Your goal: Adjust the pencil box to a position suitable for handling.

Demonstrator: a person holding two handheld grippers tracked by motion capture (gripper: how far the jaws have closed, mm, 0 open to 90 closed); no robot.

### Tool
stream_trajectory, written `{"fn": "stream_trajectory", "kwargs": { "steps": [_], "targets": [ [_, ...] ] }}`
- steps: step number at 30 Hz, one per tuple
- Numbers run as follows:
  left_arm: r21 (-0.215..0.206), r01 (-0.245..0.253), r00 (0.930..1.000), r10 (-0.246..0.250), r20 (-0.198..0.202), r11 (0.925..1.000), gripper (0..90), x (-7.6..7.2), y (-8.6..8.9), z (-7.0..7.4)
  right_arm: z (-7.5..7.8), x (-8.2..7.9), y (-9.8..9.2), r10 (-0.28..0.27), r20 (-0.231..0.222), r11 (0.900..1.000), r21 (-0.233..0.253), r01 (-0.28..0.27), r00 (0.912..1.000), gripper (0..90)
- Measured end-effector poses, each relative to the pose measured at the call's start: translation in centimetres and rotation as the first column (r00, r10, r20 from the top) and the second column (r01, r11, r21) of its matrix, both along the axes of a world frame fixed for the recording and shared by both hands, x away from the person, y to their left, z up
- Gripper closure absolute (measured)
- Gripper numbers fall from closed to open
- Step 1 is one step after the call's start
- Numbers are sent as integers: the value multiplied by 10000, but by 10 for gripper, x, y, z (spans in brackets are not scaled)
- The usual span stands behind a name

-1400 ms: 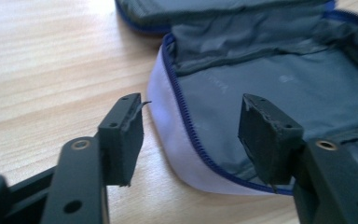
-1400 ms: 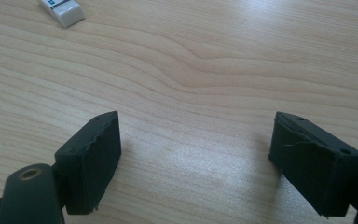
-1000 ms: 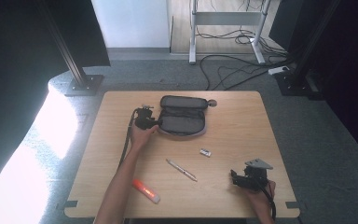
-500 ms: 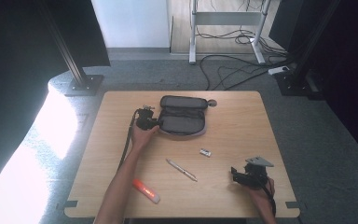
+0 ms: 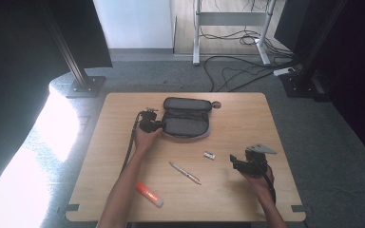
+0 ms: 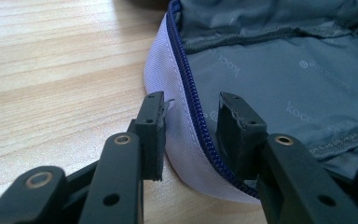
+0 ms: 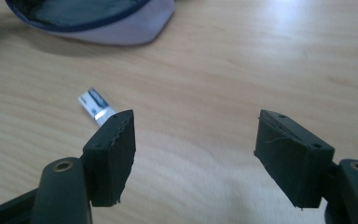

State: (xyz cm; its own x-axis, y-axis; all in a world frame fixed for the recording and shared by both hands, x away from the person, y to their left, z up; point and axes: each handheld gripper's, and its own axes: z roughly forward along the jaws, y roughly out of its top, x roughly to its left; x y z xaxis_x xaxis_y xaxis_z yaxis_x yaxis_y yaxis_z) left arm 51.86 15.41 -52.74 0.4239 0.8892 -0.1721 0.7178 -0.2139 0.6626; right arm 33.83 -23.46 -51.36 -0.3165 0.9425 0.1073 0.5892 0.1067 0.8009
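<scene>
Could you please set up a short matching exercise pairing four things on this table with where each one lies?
Things:
1. pencil case
2. silver pen
3. orange marker
4. small white tube

Places:
A. near the table's front edge, beside the left forearm
B. far side of the table, lying open
C. mid-table, in front of the case
D. between the case and the right gripper

Pairs: 1-B, 2-C, 3-A, 4-D

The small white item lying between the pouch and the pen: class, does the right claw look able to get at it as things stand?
Probably yes. The right claw is open, and the small white item lies flat on bare table just beyond one jaw tip, with nothing between them. The pen and pouch lie clear of that path.
</scene>
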Motion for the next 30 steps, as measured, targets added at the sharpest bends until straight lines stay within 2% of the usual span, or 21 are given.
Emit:
{"fn": "stream_trajectory", "kwargs": {
  "steps": [10, 13, 16, 19, 30],
  "targets": [
    [-102, 4, 10000, -4, 11, 9999, 627, 0, 1, 1, 12, 27, 14, 200, 50, 9993, 329, -202, 9998, 324],
    [-116, 9, 10000, -8, 14, 9999, 659, 1, 2, 1, 15, 38, 21, 346, 134, 9988, 331, -351, 9993, 376],
    [-150, 21, 10000, -21, -4, 9999, 669, 1, 3, 1, 18, 46, 26, 525, 25, 9981, 333, -526, 9986, 395],
    [-166, 12, 10000, -12, 1, 9999, 670, 1, 2, 1, 19, 51, 32, 586, 148, 9967, 562, -594, 9982, 408],
    [-186, 47, 10000, -49, -85, 9998, 675, 2, 3, 4, 25, 74, 50, 558, 88, 9978, 353, -561, 9984, 414]
  ]
}}
